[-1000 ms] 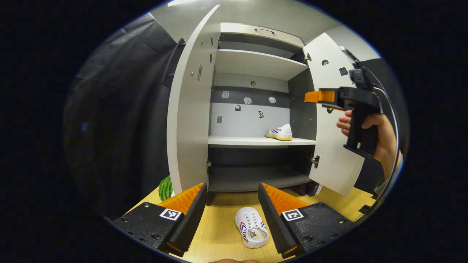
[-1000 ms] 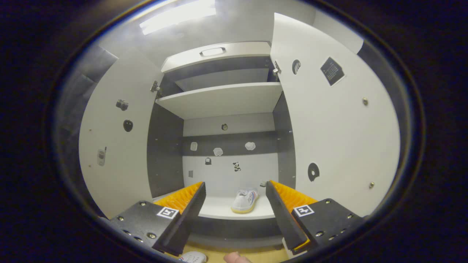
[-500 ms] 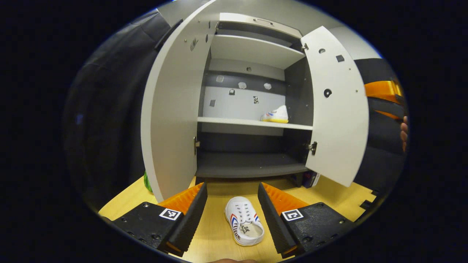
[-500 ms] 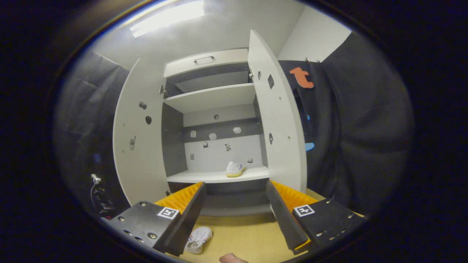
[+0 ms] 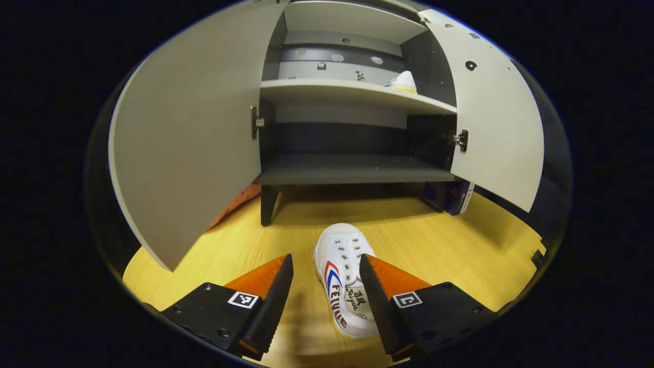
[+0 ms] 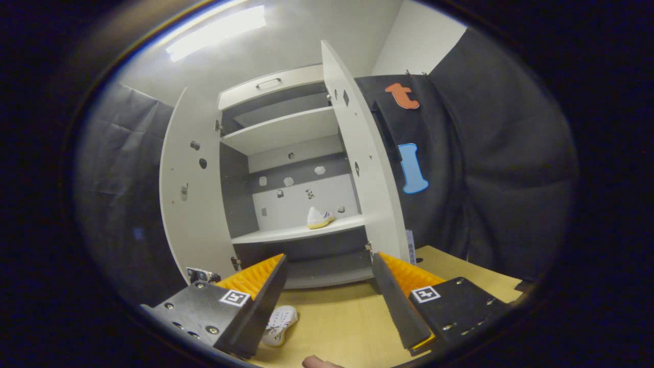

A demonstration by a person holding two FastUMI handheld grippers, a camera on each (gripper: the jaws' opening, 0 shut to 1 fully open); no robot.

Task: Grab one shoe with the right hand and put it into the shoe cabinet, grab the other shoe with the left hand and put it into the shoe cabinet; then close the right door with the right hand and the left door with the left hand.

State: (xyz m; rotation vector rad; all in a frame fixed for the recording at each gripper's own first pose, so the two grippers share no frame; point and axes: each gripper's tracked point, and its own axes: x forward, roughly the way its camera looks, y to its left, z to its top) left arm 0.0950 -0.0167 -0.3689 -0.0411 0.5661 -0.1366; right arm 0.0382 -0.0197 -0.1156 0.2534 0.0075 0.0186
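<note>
In the left gripper view, the left gripper hangs low over the pale yellow wooden floor with its two fingers spread wide. A white canvas low-top shoe with red and blue side stripes lies on the floor between those fingers, toe pointing away from the tool and toward the cabinet. Its heel end sits just beside the inner face of the finger on the right, and whether they touch cannot be told; a clear gap separates it from the finger on the left.

Ahead of the tool stands the tall white and dark grey shoe cabinet. The white left door and the white right door both stand swung open. A second matching white shoe with a yellow sole rests on the white middle shelf, toward its right end, well ahead of and above the gripper.

In the right gripper view, the right gripper is held off the floor with its fingers spread apart and nothing between them. The shoe on the shelf sits far ahead of it. The floor shoe lies below and beside the finger on the left of that view.
</note>
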